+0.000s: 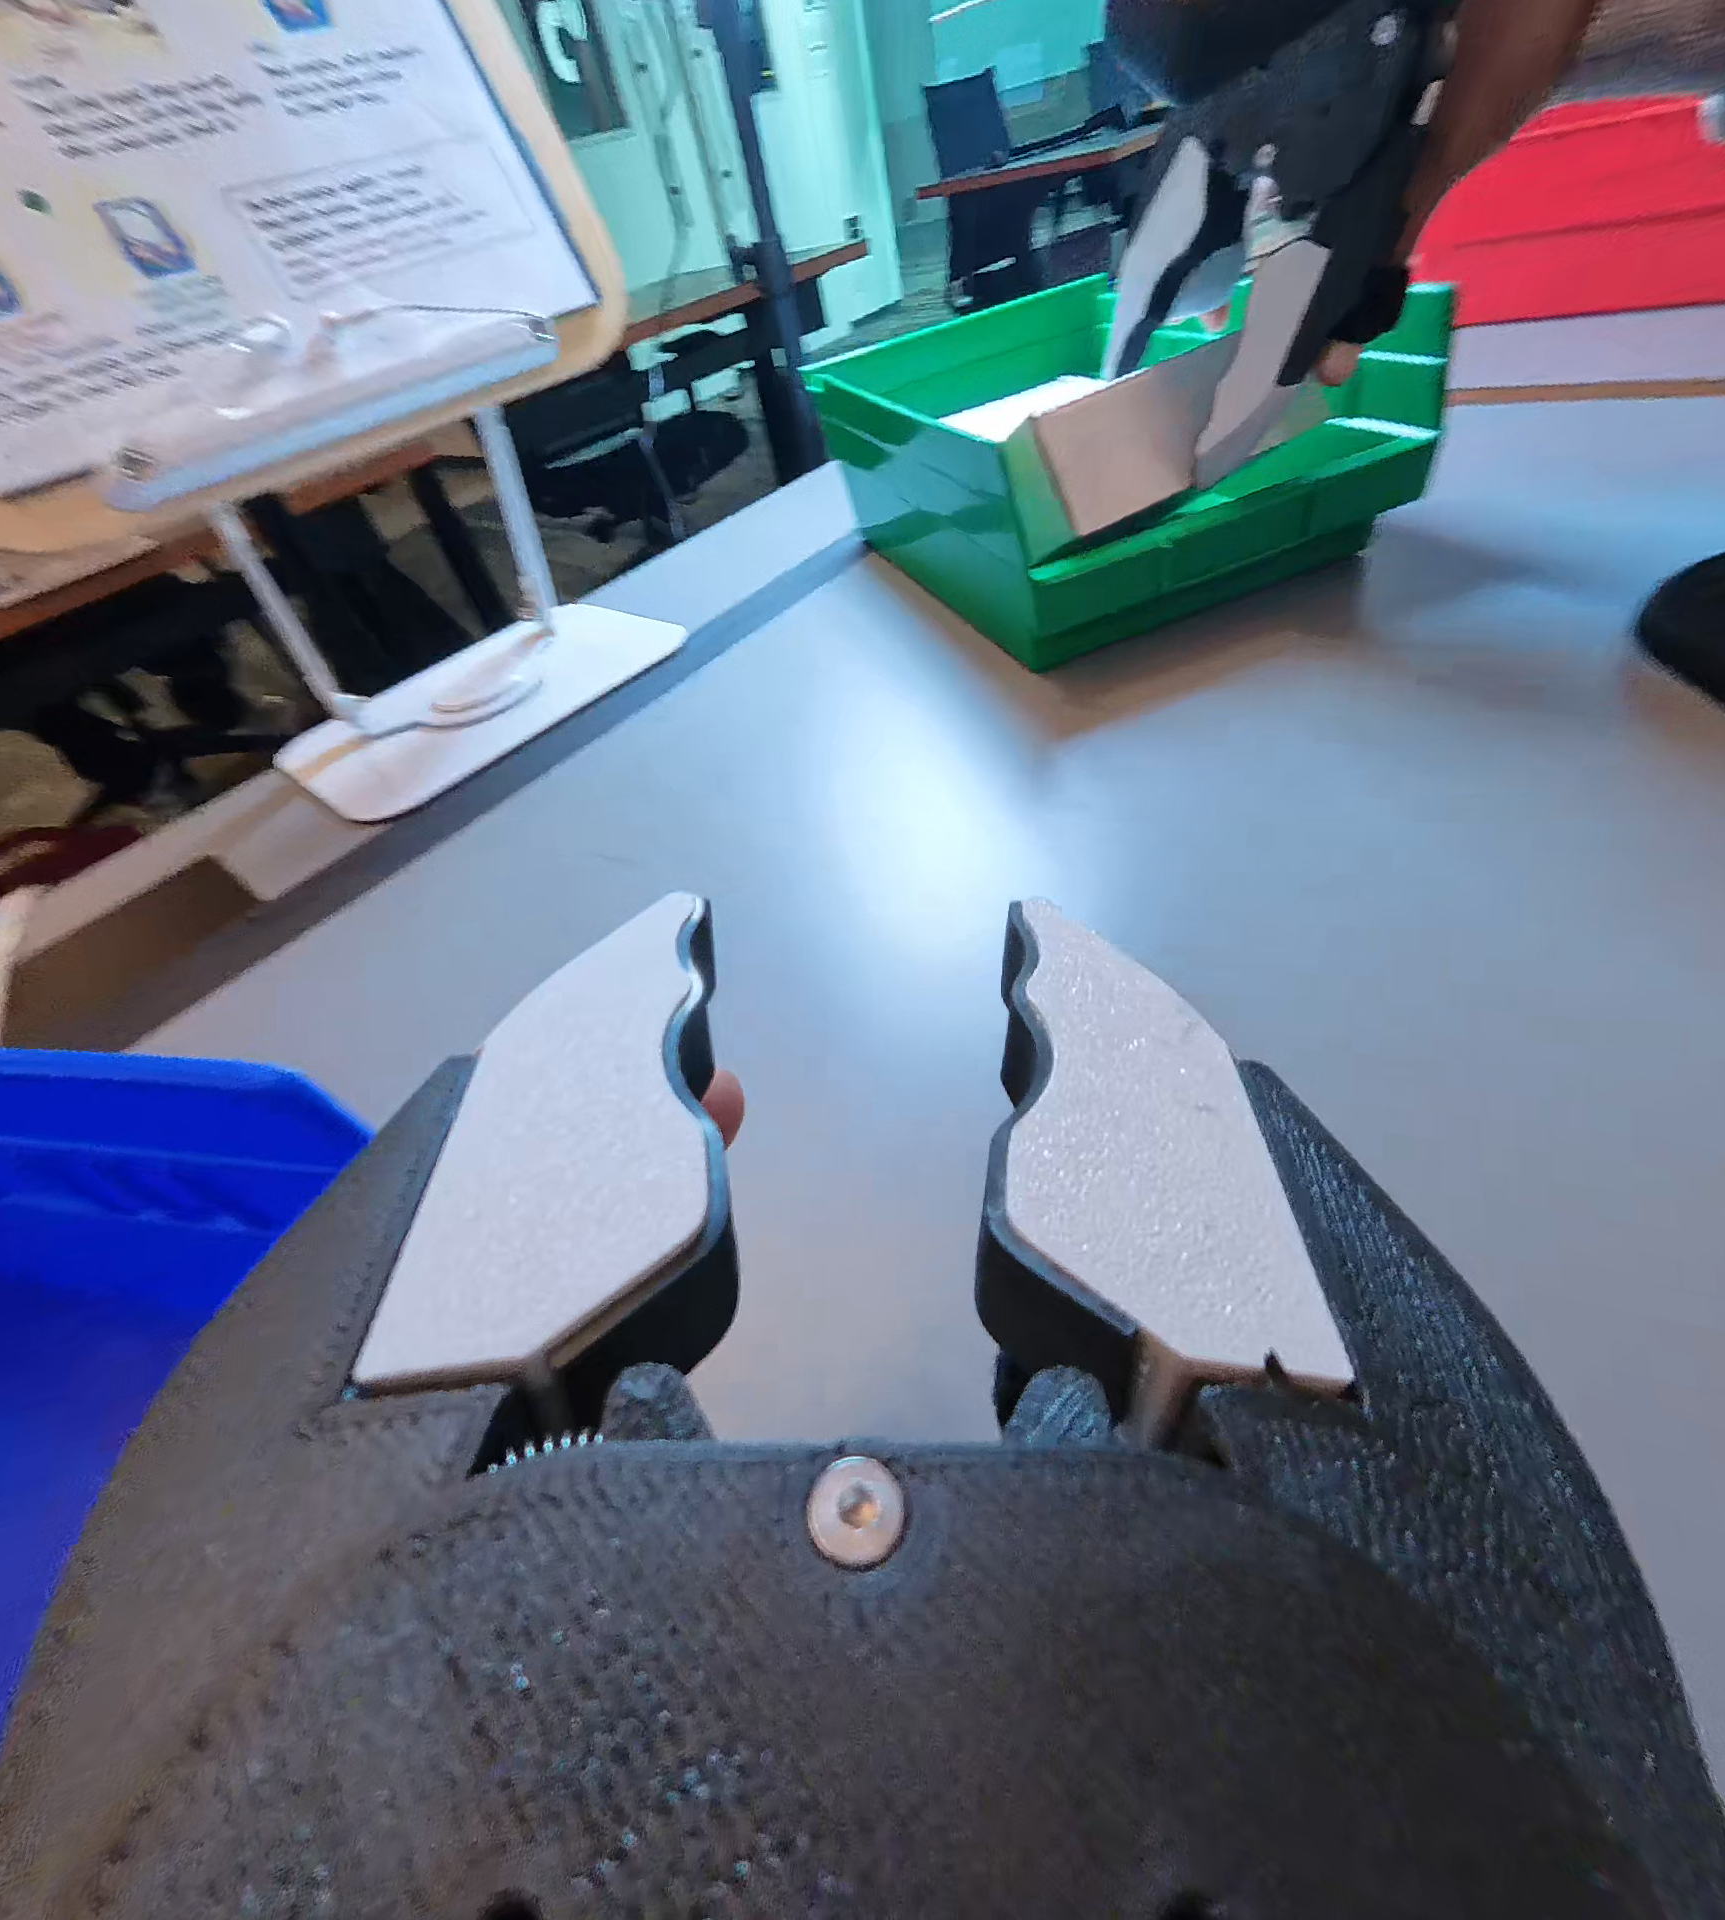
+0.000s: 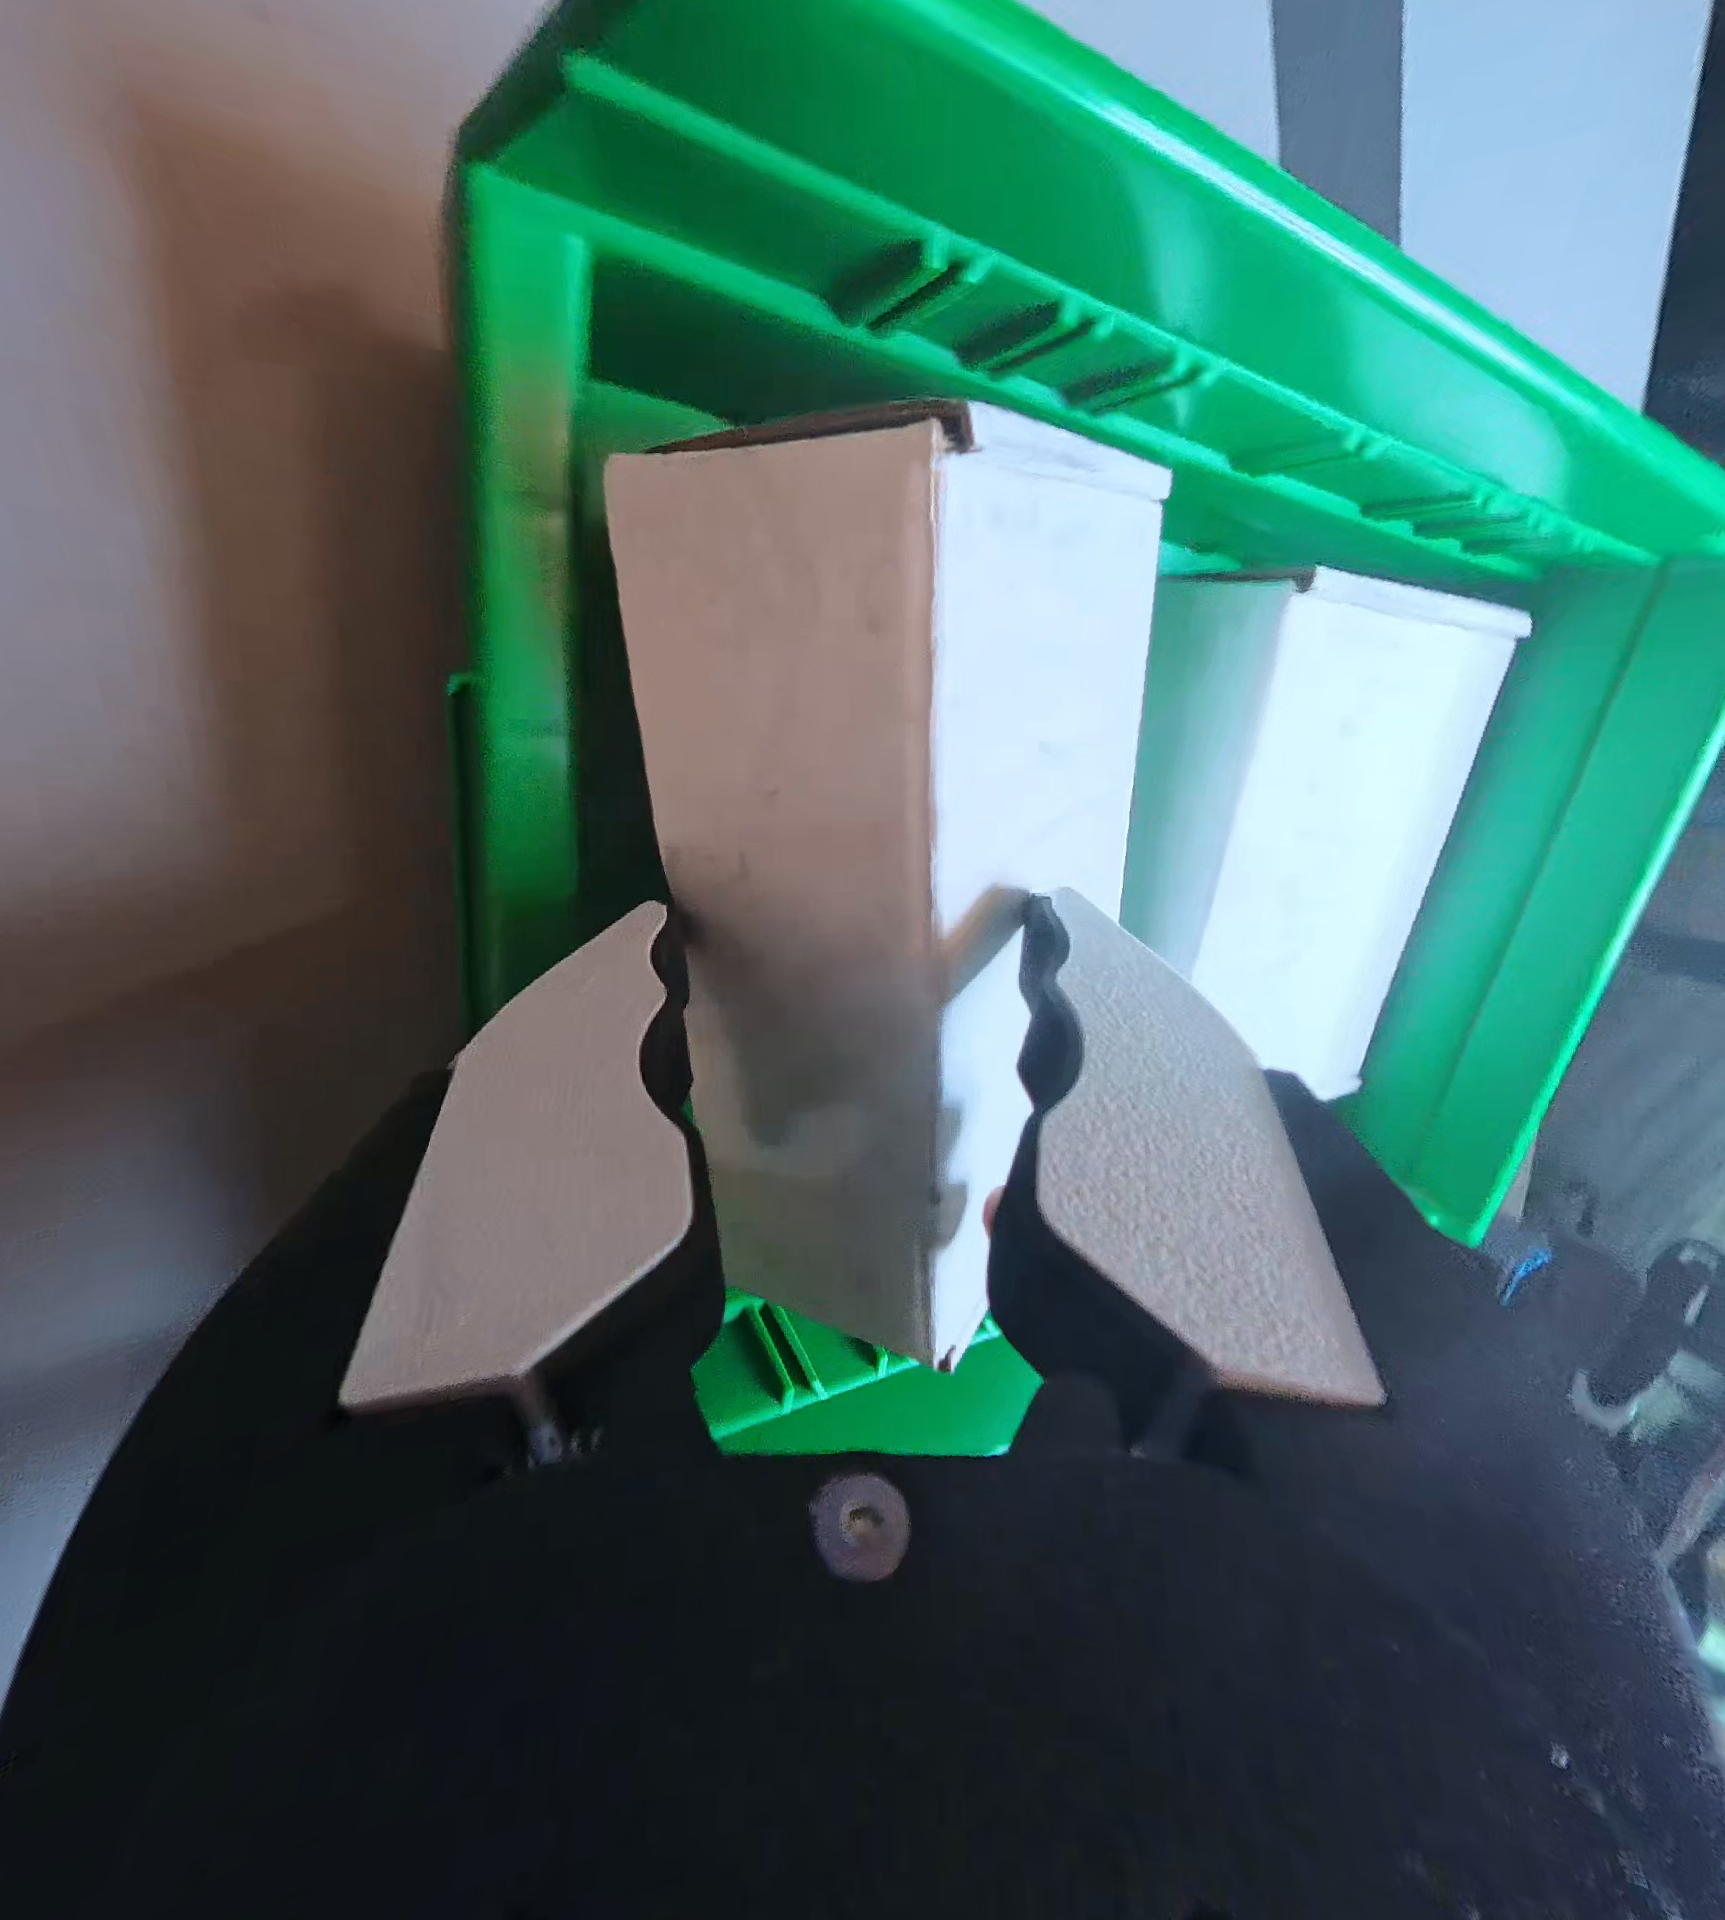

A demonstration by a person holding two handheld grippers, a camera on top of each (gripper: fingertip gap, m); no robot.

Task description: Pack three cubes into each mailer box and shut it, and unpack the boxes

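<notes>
The right gripper (image 2: 853, 914) grips a closed white mailer box (image 2: 837, 779) across a corner edge rather than across two flat faces, so the likeliest trouble, as I judge it, is the box twisting or slipping out of the pinch and dropping back into the green bin (image 2: 1564, 831), or its lower end catching the bin's front wall as it comes out. The box is tilted, partly inside the bin and over its front wall; a second white box (image 2: 1357, 810) lies deeper in the bin, just beside the held one. Seen from the left wrist view, the right gripper reaches steeply down into the bin from above. The left gripper (image 1: 858, 914) hangs low over the bare desk (image 1: 1253, 831), well short of the bin, its jaws parted and holding nothing, a blue bin (image 1: 58, 1247) close at its left.
</notes>
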